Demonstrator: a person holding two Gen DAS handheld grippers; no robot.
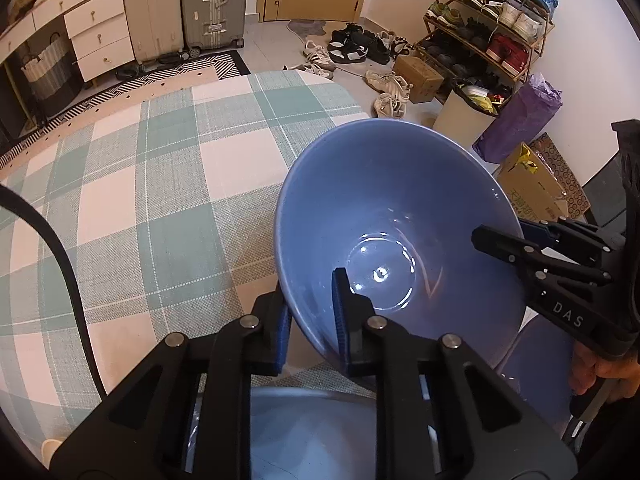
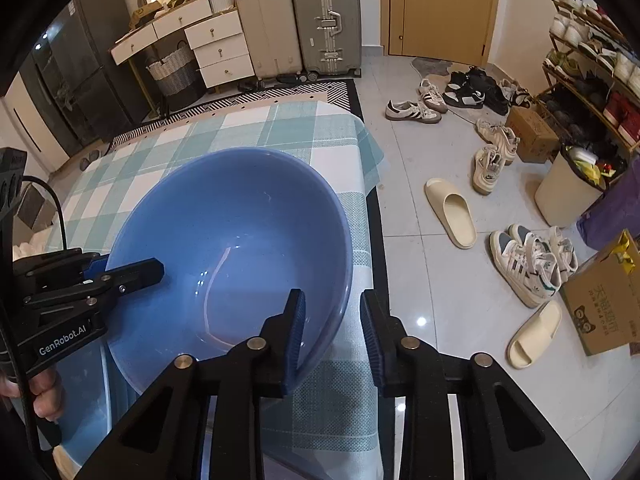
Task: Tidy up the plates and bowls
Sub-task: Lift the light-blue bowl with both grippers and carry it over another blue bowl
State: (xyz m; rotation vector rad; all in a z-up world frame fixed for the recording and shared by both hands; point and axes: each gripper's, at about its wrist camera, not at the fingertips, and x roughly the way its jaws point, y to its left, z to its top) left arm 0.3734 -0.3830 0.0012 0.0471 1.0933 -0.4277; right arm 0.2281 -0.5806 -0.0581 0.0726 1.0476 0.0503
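Both grippers, left (image 1: 310, 314) and right (image 2: 334, 338), clamp big glossy blue ceramic bowl (image 1: 384, 216) rim; grasp step, next lift level.

The worktop wears a checked cloth (image 1: 168, 184) of pale green and white squares. Behind it a black-and-white patterned rug (image 2: 280, 94) lies on the tiled floor. Two suitcases stand upright side by side against the far wall, a cream one (image 2: 267, 20) and a grey one (image 2: 328, 20), next to a white set of drawers (image 2: 220, 48) with a woven basket (image 2: 176, 70) under its desk part. A yellow door (image 2: 444, 8) is shut. A shoe rack (image 1: 492, 20) full of shoes lines the side wall, with loose trainers and two cream slippers (image 2: 450, 212) scattered on the tiles, beside cardboard boxes (image 2: 600, 300), a purple bag (image 1: 520, 120) and a bin (image 2: 568, 192).
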